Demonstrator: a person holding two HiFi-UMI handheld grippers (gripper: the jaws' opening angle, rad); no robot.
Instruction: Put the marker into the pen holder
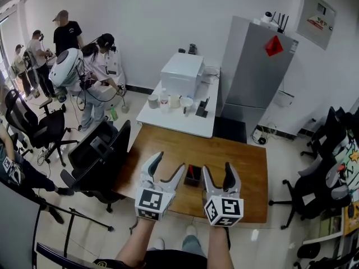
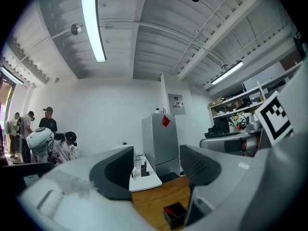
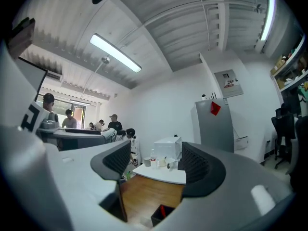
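Wooden desk (image 1: 235, 161) mid-frame in head view. Left tongs (image 1: 170, 163) and right tongs (image 1: 217, 169) at lower centre, held level above desk's near part. Both spread wide, nothing between jaws. Black holder (image 1: 193, 178) on desk, in gap between two tongs, touching neither. Red marker (image 3: 161, 211) inside holder, leaning; bottom centre of right gripper view.

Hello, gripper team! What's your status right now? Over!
Left gripper open, empty. Right gripper open, empty. Red marker already inside the pen holder on the wooden table. Nothing in the way, over.
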